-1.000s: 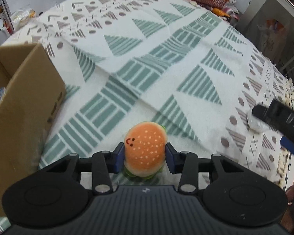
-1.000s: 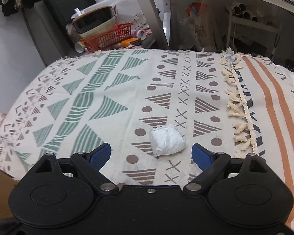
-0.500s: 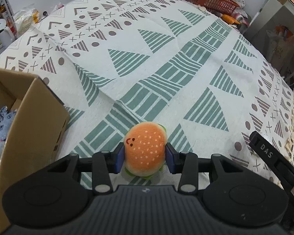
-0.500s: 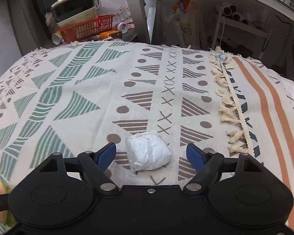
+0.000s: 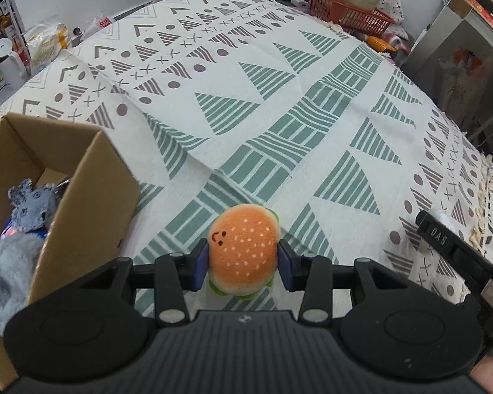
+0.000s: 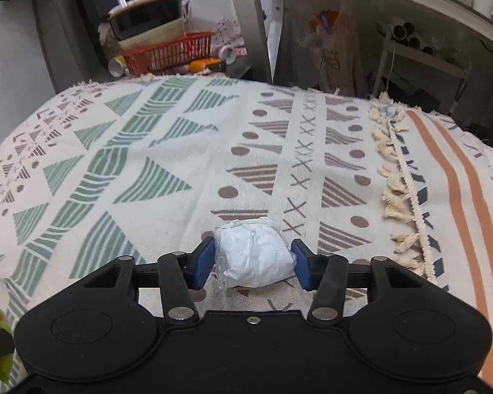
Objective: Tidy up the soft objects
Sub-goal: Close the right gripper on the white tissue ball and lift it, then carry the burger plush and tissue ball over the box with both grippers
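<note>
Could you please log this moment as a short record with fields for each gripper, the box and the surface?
left gripper: shut on the burger plush, held above the cloth
right gripper: closed around the white wrapped bundle, pads at its sides
cardboard box: open, to the left of the burger plush, grey soft items inside
surface: patterned cloth with green triangles

Each fisheye camera sat just behind its tongs, looking forward and steeply down, close over the patterned blanket (image 5: 279, 105). The left view faced the far orange basket (image 5: 348, 6) from the cardboard box (image 5: 82, 197) side; the right view faced the same basket (image 6: 171, 52), sharing the blanket's green triangles.
</note>
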